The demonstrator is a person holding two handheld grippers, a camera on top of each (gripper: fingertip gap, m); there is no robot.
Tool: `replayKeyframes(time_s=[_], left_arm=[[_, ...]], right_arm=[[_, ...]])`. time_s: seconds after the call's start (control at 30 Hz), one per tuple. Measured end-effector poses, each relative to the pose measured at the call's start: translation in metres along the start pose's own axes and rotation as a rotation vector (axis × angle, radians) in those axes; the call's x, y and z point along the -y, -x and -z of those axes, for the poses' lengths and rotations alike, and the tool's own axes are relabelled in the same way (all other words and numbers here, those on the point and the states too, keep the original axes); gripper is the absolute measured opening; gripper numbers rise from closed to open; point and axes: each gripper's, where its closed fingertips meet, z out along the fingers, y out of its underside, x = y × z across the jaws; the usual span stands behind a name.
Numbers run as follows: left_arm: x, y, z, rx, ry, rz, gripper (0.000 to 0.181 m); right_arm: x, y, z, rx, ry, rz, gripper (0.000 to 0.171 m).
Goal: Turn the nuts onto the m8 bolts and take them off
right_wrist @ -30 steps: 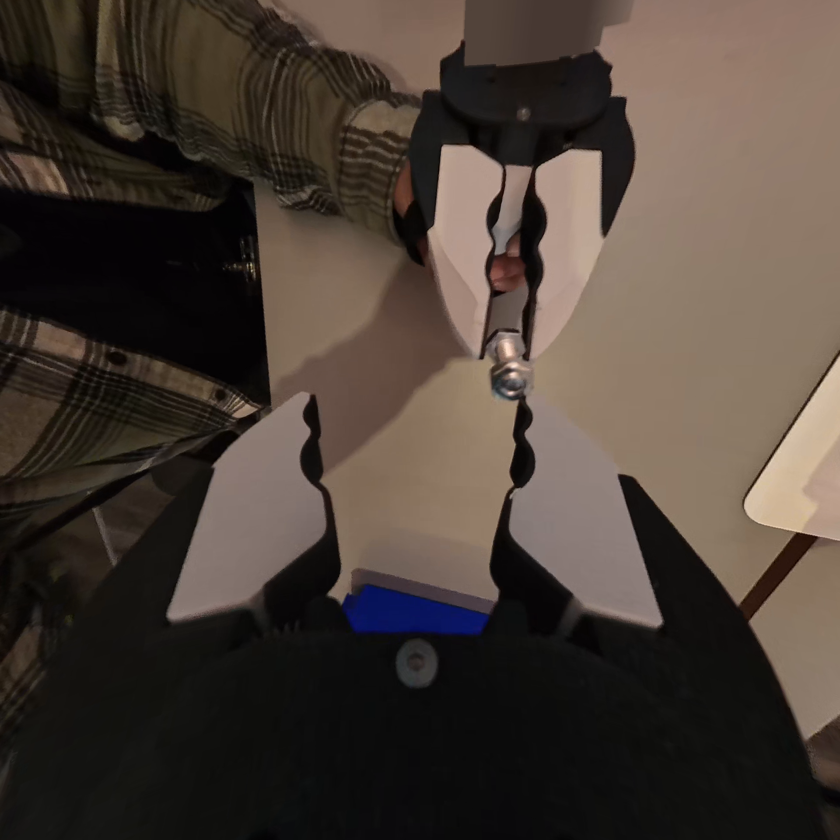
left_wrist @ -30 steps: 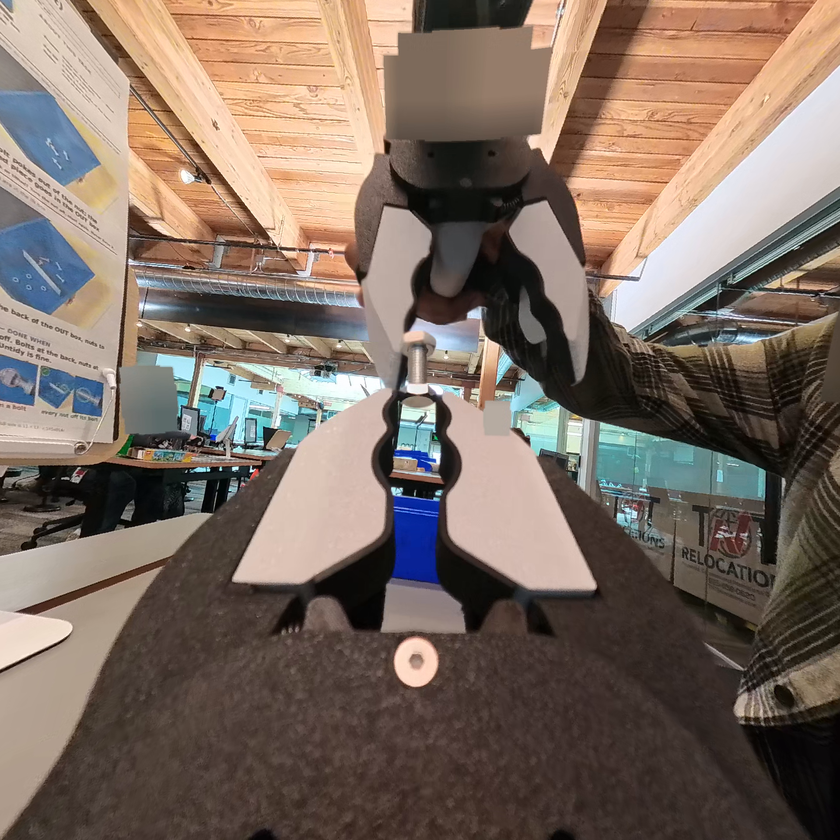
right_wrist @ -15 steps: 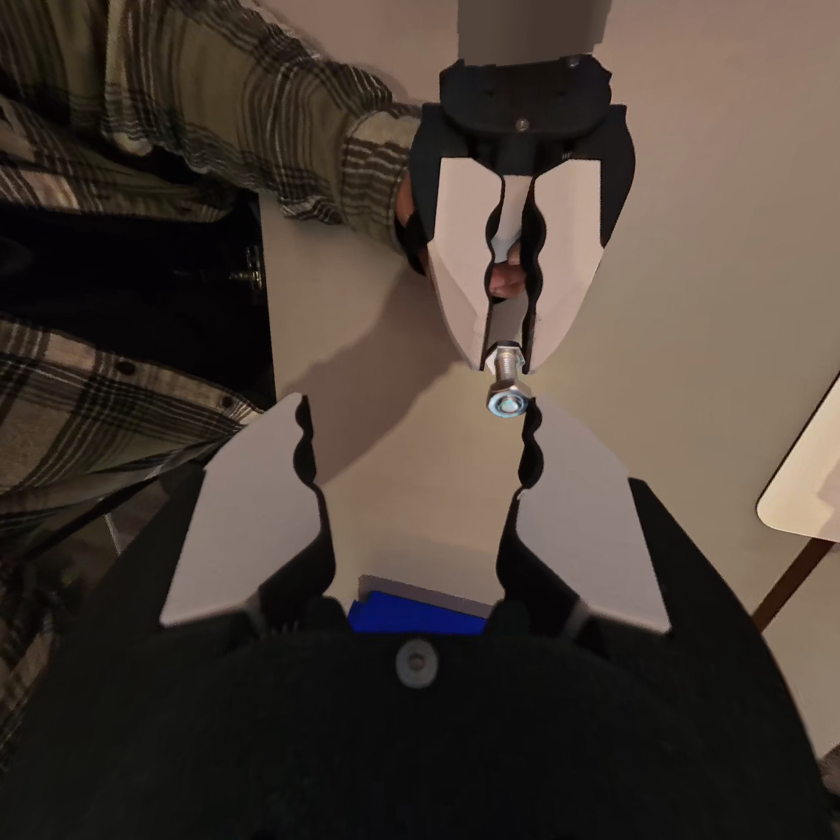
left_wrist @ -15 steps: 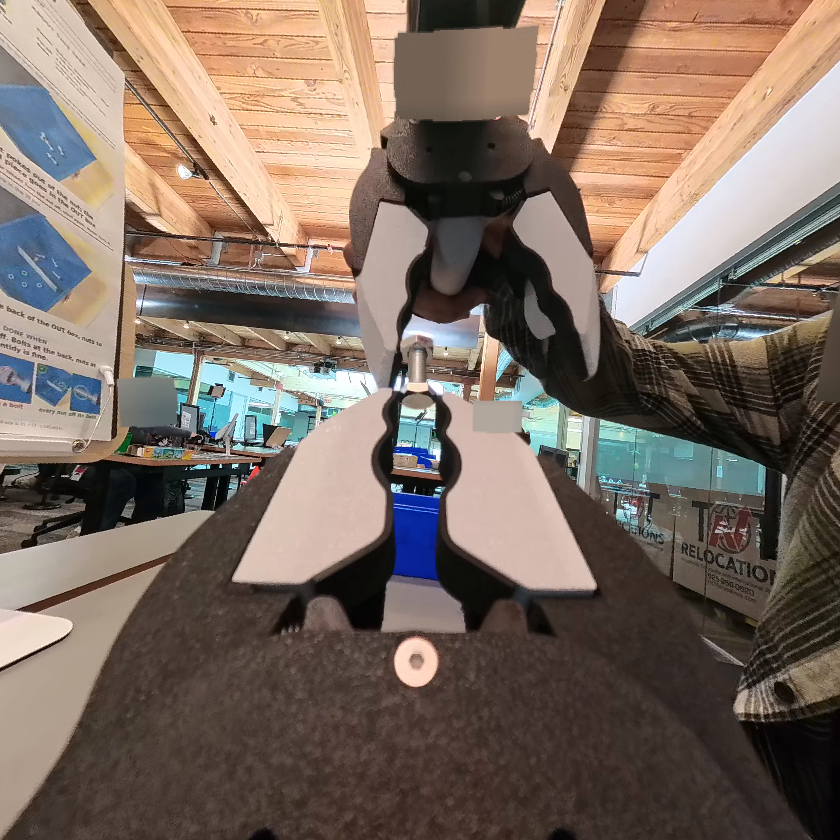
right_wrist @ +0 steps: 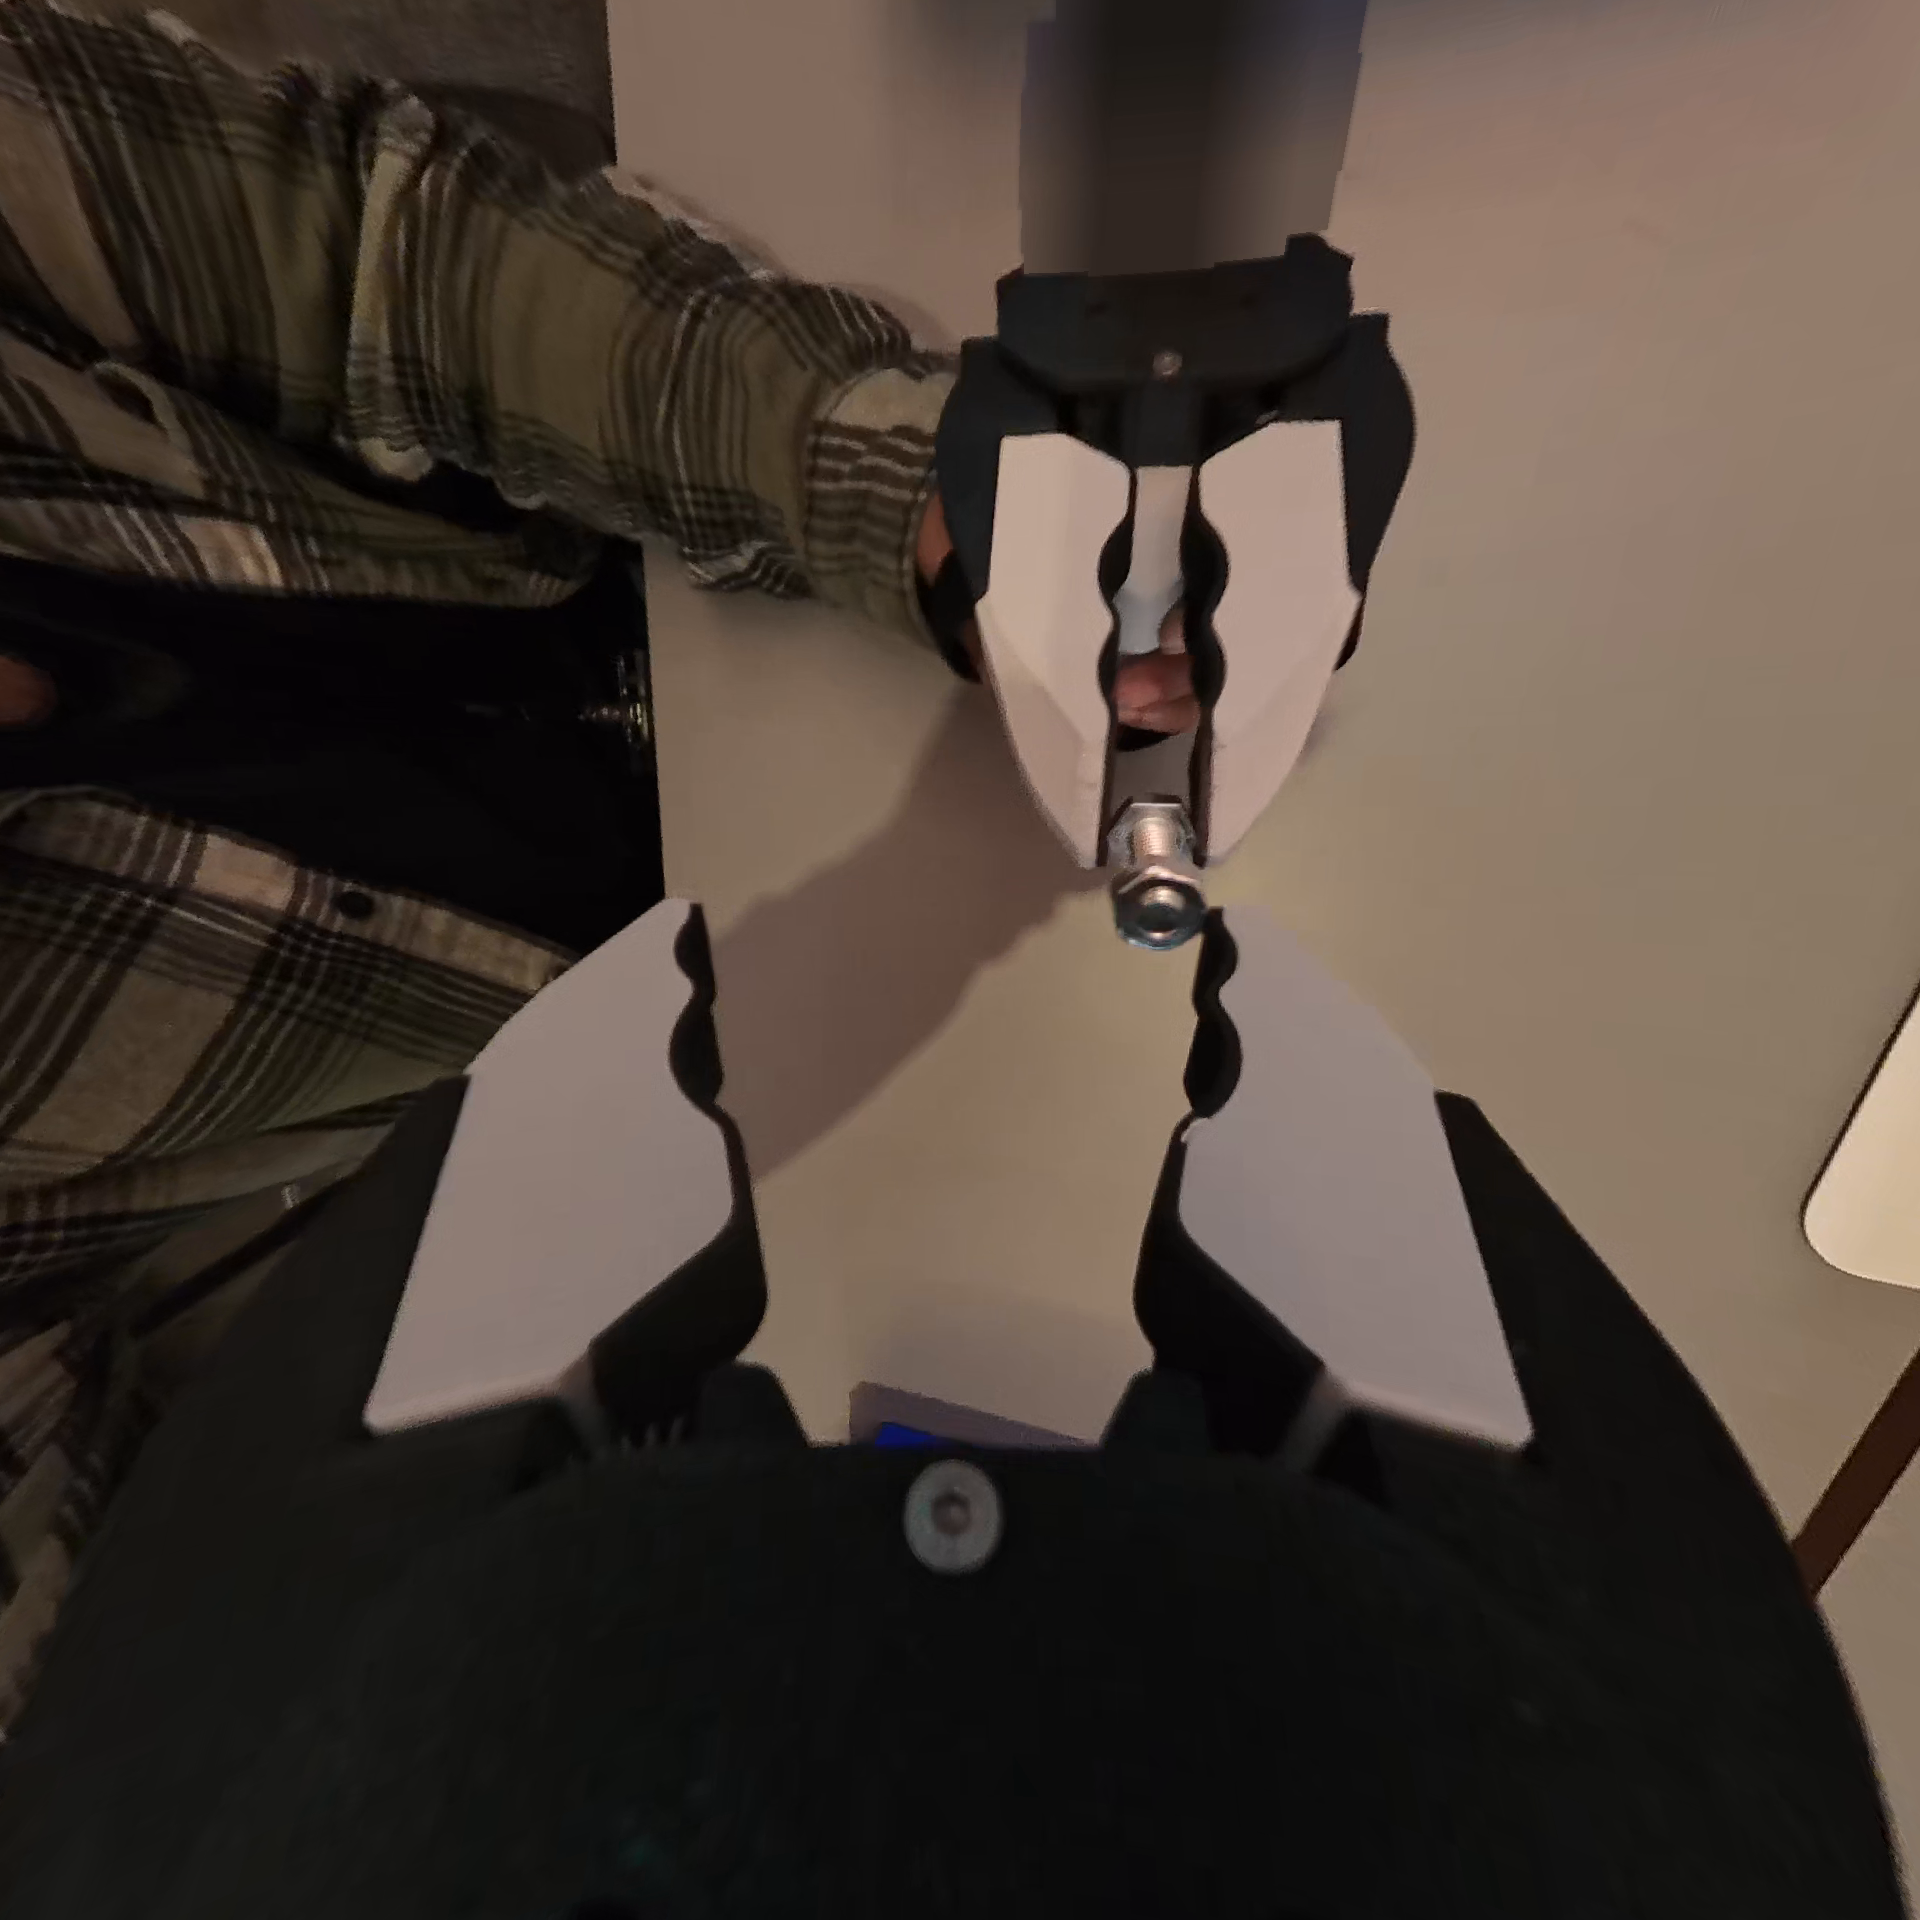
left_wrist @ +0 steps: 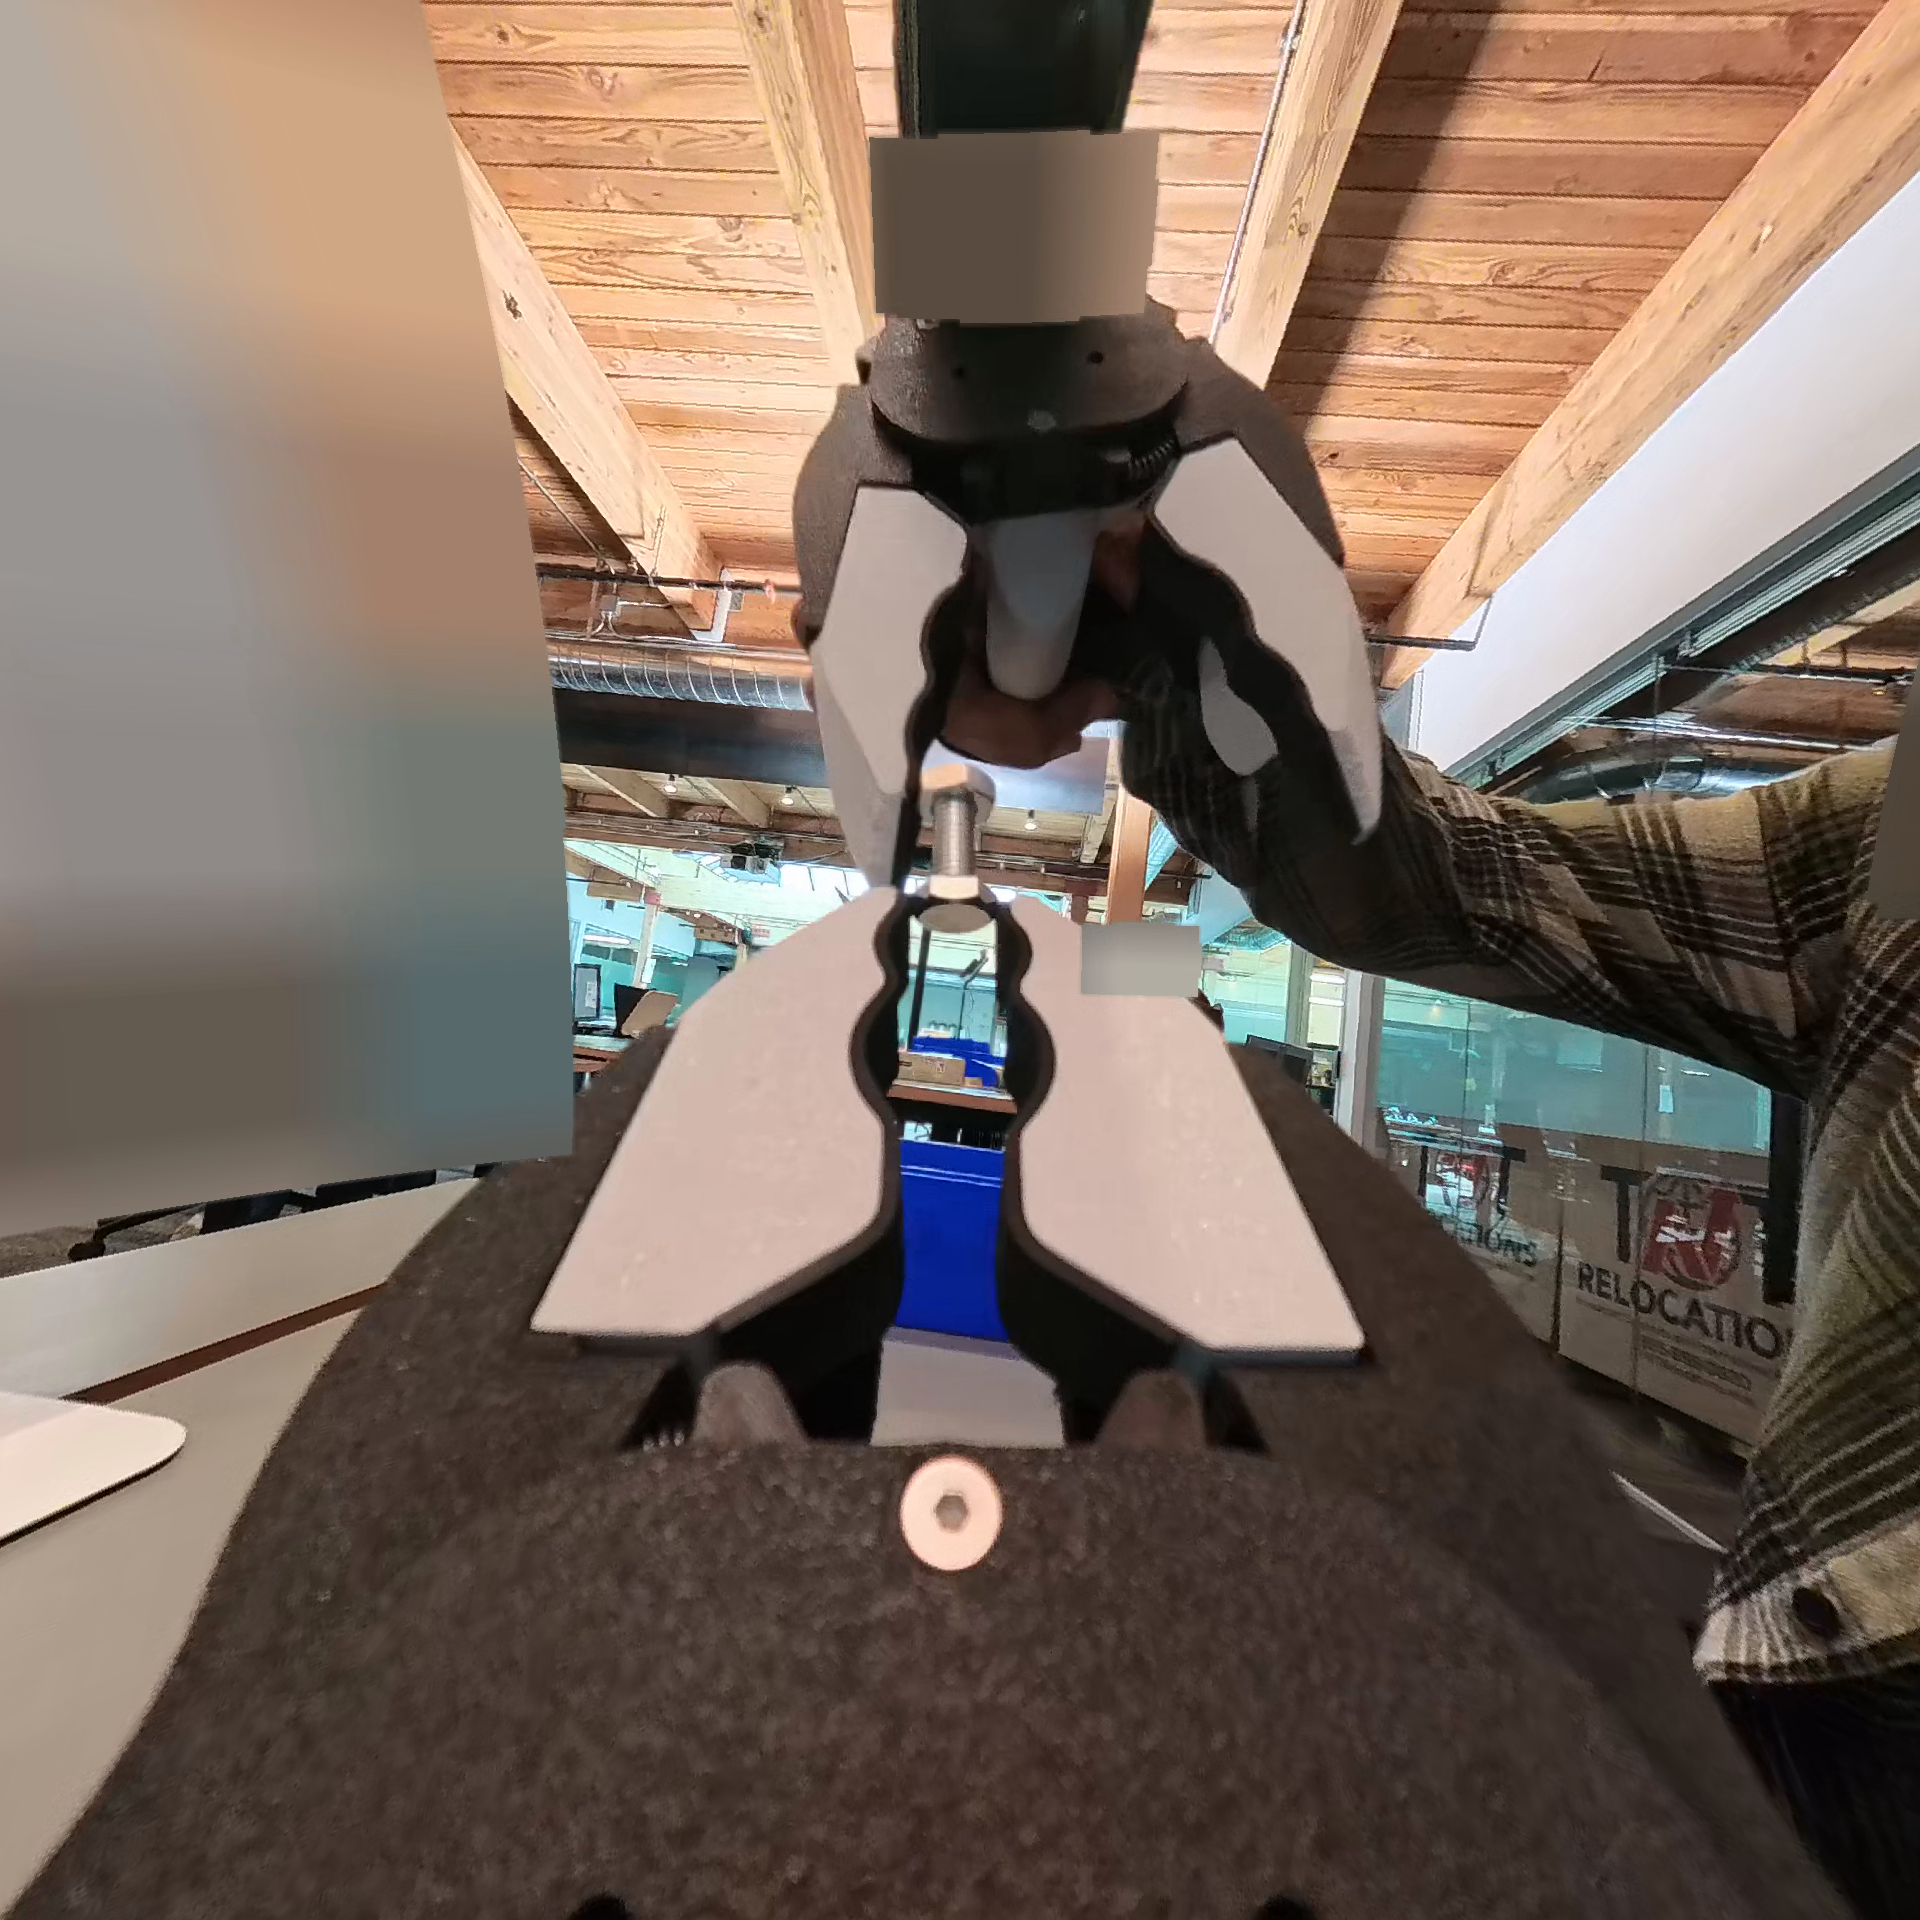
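Steel bolt [left_wrist: 954, 831] is pinched in left tongs [left_wrist: 951, 920]; right tongs [right_wrist: 951, 920] gape wide beside its nut [right_wrist: 1153, 916].

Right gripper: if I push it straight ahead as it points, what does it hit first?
Likely the left gripper: one open finger flanks the nut and faces its tips. Depth is unclear.

A large blur patch is covering the upper left of the left wrist view, hiding whatever hangs there. The bolt's head [left_wrist: 954, 918] is sitting between the left gripper's [left_wrist: 951, 914] fingertips, so only part of it is showing. The hand behind the right gripper [left_wrist: 1122, 821] is mostly being hidden by its fingers. In the right wrist view, the plaid sleeve [right_wrist: 312, 364] is running off the left edge, and the blue bin [right_wrist: 971, 1437] is peeking out as a sliver only.
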Motion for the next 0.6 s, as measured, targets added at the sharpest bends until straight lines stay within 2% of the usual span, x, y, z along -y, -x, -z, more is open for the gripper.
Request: replayKeyframes(time_s=[0.17, 0.33, 0.43, 0.53, 0.6], left_arm=[[-0.001, 0.0, 0.0, 0.0, 0.001, 0.003, 0.014], [-0.001, 0.0, 0.0, 0.002, 0.001, 0.001, 0.014], [-0.002, 0.001, 0.0, 0.004, 0.005, 0.0, 0.014], [-0.001, 0.002, 0.001, 0.009, -0.001, 0.003, 0.014], [-0.001, 0.001, 0.0, 0.007, 0.001, -0.001, 0.014]], right_arm=[[-0.011, 0.004, -0.005, 0.022, 0.045, -0.016, 0.087], [0.001, -0.006, 0.002, 0.002, -0.045, -0.036, 0.087], [-0.004, 0.0, -0.003, 0.016, -0.002, -0.01, 0.091], [-0.009, 0.008, -0.006, 0.063, 0.023, -0.023, 0.086], [-0.015, 0.002, -0.007, 0.031, 0.048, -0.033, 0.087]])
